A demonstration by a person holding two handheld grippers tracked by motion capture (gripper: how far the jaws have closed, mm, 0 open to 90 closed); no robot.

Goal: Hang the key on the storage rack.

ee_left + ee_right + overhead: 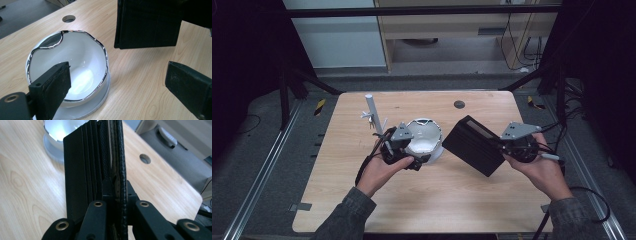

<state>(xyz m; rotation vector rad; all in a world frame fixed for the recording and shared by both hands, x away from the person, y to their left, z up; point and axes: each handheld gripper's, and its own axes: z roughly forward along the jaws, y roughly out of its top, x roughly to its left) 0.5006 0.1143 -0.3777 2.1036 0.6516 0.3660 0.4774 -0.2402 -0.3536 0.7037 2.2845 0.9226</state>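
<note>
Both forearms wear dark grey-green sleeves with ribbed cuffs. The left claw (417,152) and the right claw (499,145) are black, blocky units, each topped by a grey three-cornered plate and trailing a black cable. Close up, the jaws are flat black bars faced with rough dark pads, and their black link arms carry brass-coloured ringed rivets.

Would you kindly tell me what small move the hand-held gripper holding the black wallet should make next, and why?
Probably carry the black wallet leftward over the white bowl. The right hand-held gripper is shut on the wallet's edge and holds it off the table, while the left hand-held gripper stands open at the bowl, nothing between its jaws.
</note>
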